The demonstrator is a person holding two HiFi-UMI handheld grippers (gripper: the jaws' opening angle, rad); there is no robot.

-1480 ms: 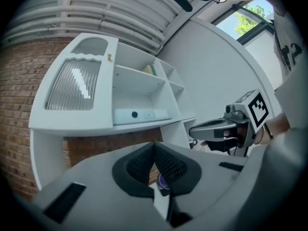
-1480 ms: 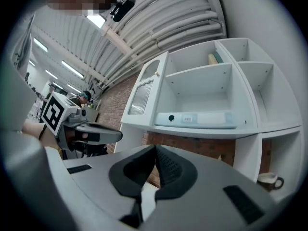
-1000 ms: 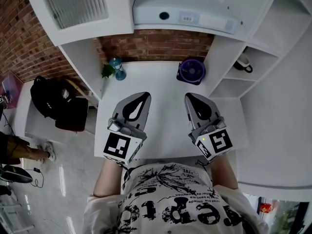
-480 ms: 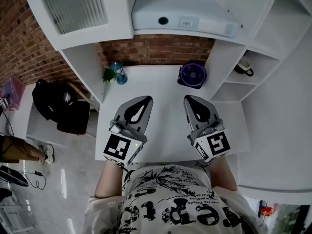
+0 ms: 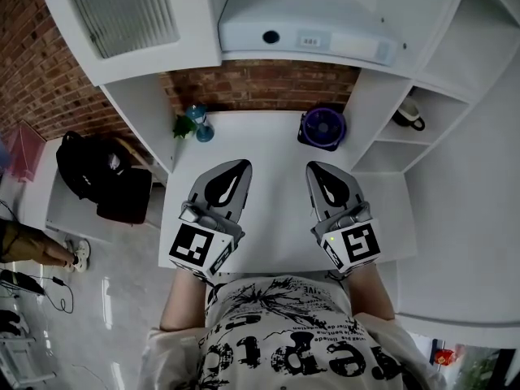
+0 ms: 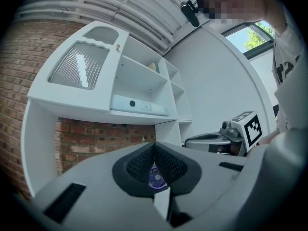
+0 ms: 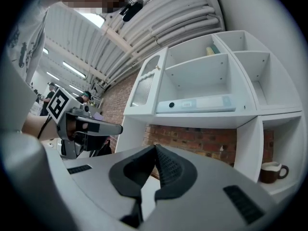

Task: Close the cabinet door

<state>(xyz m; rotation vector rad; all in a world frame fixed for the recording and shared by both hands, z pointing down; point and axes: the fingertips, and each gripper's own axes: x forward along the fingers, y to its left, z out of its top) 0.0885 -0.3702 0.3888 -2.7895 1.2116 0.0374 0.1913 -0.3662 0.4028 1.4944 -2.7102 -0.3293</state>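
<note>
The cabinet door [image 5: 122,10], white with a ribbed glass pane, stands swung open at the upper left, above the white desk [image 5: 272,136]. It also shows as the door [image 6: 79,64] in the left gripper view and as the door [image 7: 144,88] in the right gripper view. My left gripper [image 5: 241,164] and right gripper [image 5: 312,167] hover side by side over the desk's near half, both pointing level at the cabinet and well short of the door. Each is shut with nothing held: the left gripper [image 6: 154,144] and right gripper [image 7: 155,147] have their pads meeting at the tips.
A purple fan [image 5: 322,125] and a small plant with a blue bottle [image 5: 193,120] stand at the desk's back. A white box-shaped device [image 5: 301,27] lies on the open shelf. A mug [image 5: 406,112] sits in the right shelf. A black backpack [image 5: 93,173] rests at the left.
Both grippers have stayed where they were, shut. Only the head view has shifted slightly.
</note>
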